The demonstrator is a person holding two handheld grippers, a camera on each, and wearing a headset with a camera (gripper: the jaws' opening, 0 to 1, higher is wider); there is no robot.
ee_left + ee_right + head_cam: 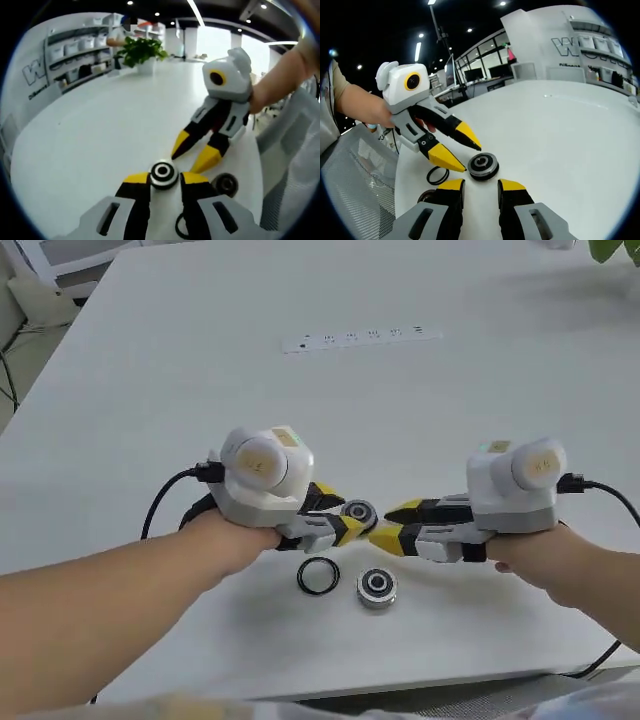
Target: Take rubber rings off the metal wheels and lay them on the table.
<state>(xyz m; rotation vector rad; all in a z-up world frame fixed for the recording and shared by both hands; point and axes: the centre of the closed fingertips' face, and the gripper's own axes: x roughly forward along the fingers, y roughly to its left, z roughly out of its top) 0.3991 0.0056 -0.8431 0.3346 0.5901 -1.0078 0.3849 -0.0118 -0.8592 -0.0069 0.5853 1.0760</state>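
Note:
My left gripper [345, 520] is shut on a metal wheel [358, 512] that has a dark rubber ring round its rim; the wheel [164, 174] sits between the yellow tips of that left gripper [164, 181]. My right gripper [385, 523] points at it from the right, open, with its tips just short of the wheel [482, 166]. In its own view the right gripper [481, 186] holds nothing. A loose black rubber ring [318, 576] lies on the white table [200, 390]. Beside it lies a second metal wheel [377, 586].
A white power strip [360, 338] lies far back on the table. A potted plant [141, 50] stands at the table's far end. The table's front edge [330, 685] runs just below the loose ring and wheel. A grey mesh chair back [355, 175] is close by.

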